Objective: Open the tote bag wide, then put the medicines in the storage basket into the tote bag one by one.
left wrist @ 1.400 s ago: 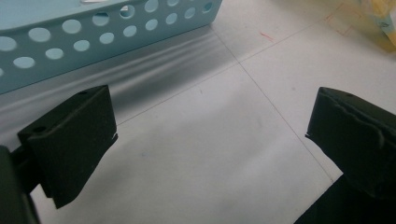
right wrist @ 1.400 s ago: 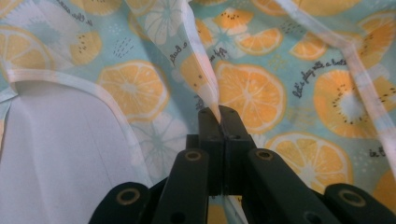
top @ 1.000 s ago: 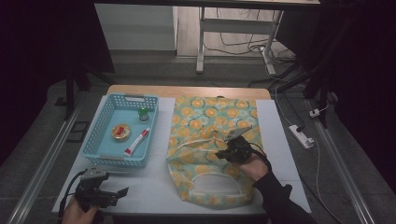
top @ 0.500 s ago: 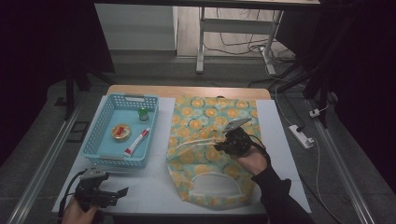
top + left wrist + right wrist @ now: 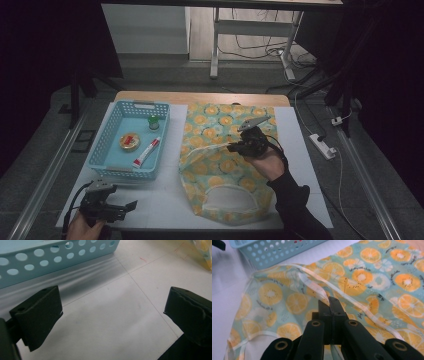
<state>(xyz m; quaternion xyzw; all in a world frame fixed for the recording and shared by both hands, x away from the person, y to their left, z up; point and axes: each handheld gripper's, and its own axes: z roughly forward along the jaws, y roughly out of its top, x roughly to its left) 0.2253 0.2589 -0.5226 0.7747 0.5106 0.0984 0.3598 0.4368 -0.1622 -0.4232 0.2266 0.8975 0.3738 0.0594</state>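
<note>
We pinch a fruit-print bag's handle at a white table.

Our right gripper (image 5: 330, 305) is clamped tight on the bag's white handle (image 5: 312, 283), lifting the orange-patterned bag (image 5: 225, 165) beside the blue basket (image 5: 102, 150). Our left gripper (image 5: 112, 312) gapes wide, holding nothing.

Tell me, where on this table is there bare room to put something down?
Free: the white table between the blue basket, the left gripper and the printed bag. Also the strip right of the bag. Crowded: mid-bag, where the right gripper pinches its handle.
</note>
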